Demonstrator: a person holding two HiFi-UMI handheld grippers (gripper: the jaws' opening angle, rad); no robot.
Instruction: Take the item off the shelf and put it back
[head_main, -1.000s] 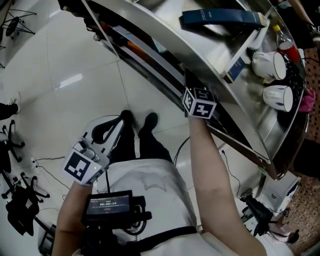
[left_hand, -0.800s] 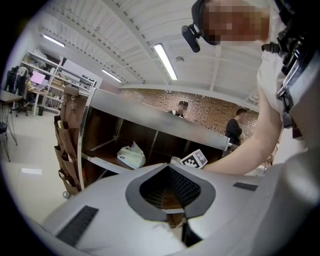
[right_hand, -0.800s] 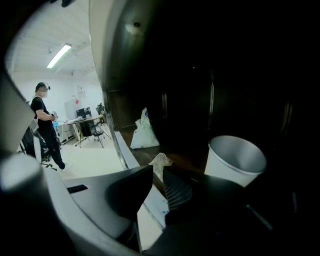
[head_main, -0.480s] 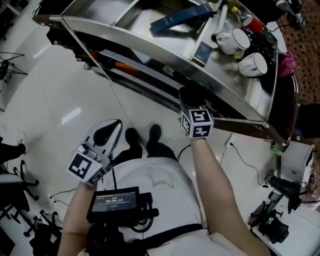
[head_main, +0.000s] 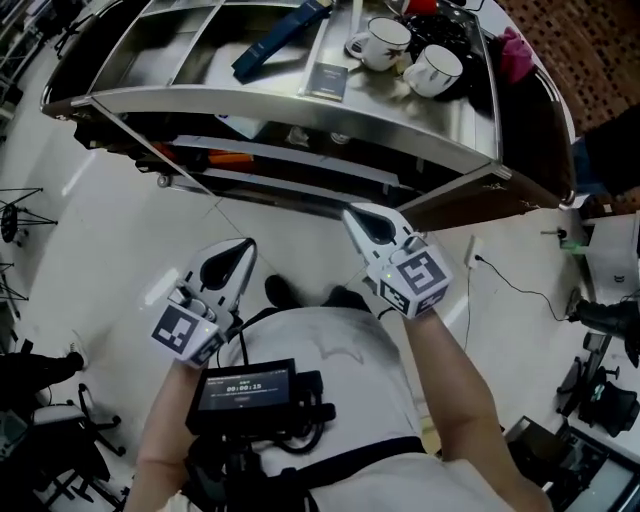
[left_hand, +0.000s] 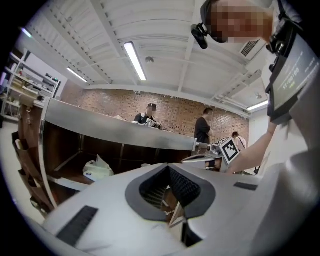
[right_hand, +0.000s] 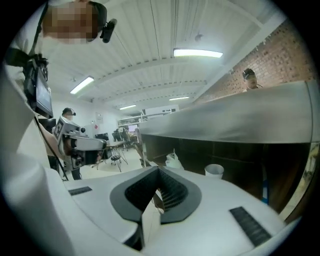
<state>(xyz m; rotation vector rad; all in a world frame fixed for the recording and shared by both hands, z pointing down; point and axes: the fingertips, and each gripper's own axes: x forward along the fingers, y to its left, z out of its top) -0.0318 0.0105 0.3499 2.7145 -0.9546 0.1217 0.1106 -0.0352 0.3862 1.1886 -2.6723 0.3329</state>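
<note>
The left gripper (head_main: 238, 250) and right gripper (head_main: 355, 215) hang clear of the shelf (head_main: 300, 105), jaws pressed together on nothing, the right's just closed. The box (head_main: 280, 38) and mugs (head_main: 385, 42) lie on the shelf, so the return looks done; for another pick, spread the jaws before nearing it.

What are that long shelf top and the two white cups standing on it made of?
The shelf top looks like brushed stainless steel: grey, with soft, streaky reflections. The cups are probably glazed ceramic: white, glossy and thick-walled, with handles, though enamel cannot be ruled out.
</note>
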